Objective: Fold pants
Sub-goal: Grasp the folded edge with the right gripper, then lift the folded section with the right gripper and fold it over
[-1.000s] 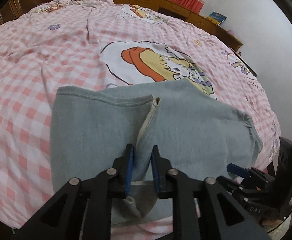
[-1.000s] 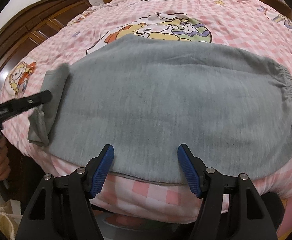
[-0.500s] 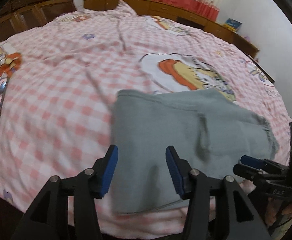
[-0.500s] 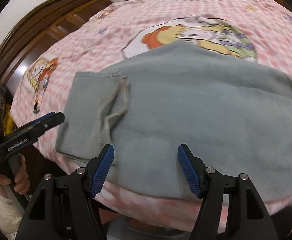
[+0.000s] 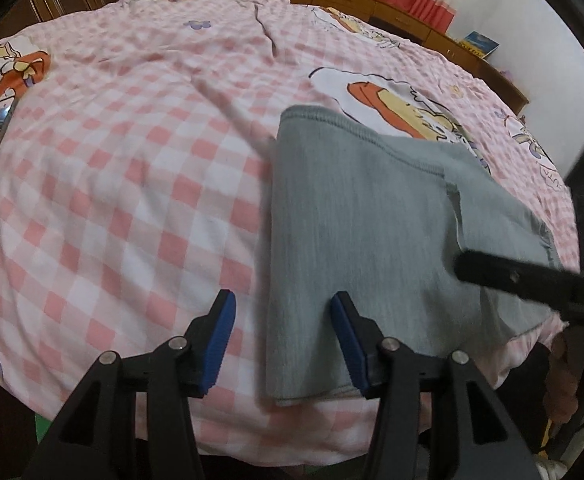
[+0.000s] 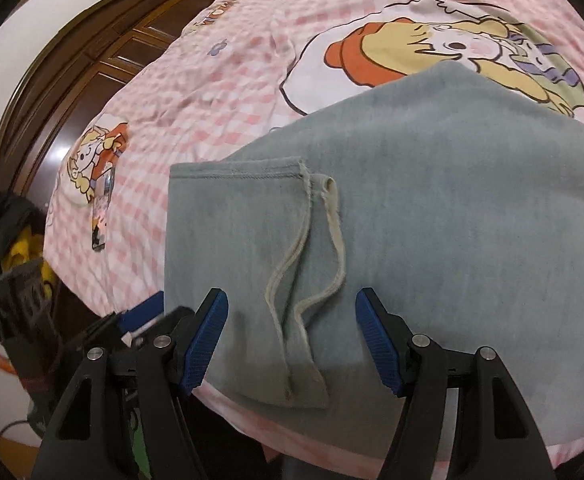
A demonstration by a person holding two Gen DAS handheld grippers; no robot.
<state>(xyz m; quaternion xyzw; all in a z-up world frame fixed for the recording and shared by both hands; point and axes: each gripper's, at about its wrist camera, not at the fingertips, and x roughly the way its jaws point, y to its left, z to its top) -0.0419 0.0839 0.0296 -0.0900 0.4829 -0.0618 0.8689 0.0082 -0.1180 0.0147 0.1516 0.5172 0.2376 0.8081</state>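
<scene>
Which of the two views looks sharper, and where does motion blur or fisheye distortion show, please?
Right wrist view: sharper on the grey pants, sheet print slightly soft. Left wrist view: smeared checks on the bedsheet, blurred right gripper. Both bulge the bed and darken at the corners.

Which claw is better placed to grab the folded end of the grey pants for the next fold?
Probably the left claw: it is open, with the pants' folded left edge between its fingers. The right claw, also open, sits over the flap's seam, further in from that edge.
</scene>
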